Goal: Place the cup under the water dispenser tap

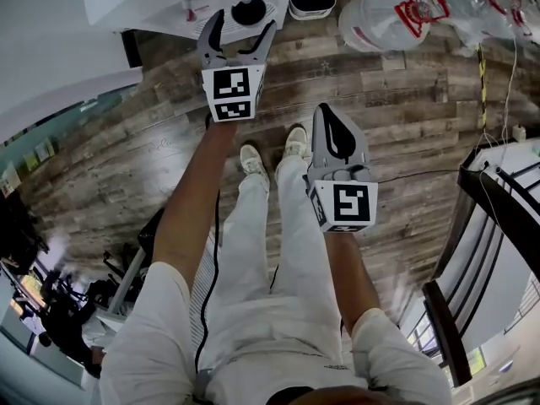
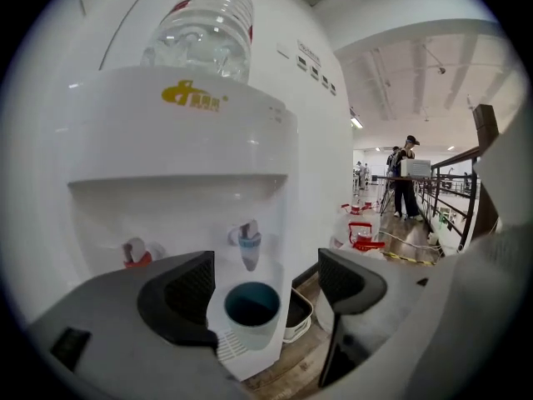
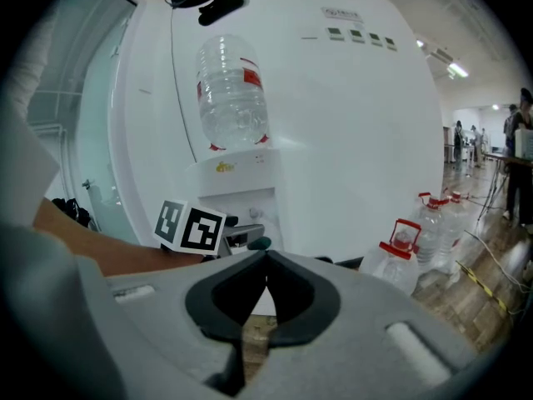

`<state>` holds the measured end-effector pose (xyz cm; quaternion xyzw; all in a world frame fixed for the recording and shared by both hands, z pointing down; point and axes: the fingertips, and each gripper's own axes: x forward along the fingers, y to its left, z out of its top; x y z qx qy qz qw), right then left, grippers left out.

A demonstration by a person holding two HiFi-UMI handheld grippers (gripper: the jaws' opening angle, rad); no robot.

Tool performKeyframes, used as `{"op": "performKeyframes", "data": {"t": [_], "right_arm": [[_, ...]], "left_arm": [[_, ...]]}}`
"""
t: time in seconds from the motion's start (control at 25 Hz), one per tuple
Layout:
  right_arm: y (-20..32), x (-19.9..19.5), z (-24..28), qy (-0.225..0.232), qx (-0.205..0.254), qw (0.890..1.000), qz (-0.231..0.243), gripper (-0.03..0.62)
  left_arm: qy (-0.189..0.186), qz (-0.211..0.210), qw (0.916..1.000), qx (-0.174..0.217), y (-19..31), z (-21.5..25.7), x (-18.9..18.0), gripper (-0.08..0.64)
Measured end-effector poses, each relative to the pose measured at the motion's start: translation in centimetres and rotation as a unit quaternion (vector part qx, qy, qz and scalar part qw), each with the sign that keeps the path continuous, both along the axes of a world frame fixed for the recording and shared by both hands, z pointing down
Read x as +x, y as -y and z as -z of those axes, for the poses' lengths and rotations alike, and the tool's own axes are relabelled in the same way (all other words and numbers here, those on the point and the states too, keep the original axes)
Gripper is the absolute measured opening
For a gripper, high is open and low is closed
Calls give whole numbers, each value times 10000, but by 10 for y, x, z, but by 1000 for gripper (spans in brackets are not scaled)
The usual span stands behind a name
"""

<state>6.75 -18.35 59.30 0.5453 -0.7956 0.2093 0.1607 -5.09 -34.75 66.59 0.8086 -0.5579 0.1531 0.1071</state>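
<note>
Cup [image 2: 251, 311] sits right under the blue tap [image 2: 248, 242], so the left gripper [image 1: 244, 24] fingers are spread clear of it, right gripper [image 1: 335, 133] fingers pinched shut, idle.

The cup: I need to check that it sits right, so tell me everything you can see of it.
The cup is small and round, white outside with a dark teal inside; it looks like plastic or paper. It stands upright on the drip tray of the water dispenser, right below the blue tap. The left gripper has its jaws apart on either side of it, not touching it. Whether it holds water cannot be told.
</note>
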Motion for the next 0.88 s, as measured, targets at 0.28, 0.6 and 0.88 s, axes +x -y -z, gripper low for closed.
{"op": "performKeyframes", "data": {"t": [0.28, 0.6, 0.88], "right_arm": [[-19, -6, 39, 23, 153, 9999, -27, -2], [-42, -20, 90, 337, 246, 9991, -58, -2], [-63, -34, 148, 430, 481, 9979, 66, -2]], "left_arm": [[-367, -113, 9992, 121, -36, 75, 5, 360], [-393, -124, 9976, 554, -83, 172, -8, 256], [-549, -71, 9968, 583, -133, 246, -25, 167]]}}
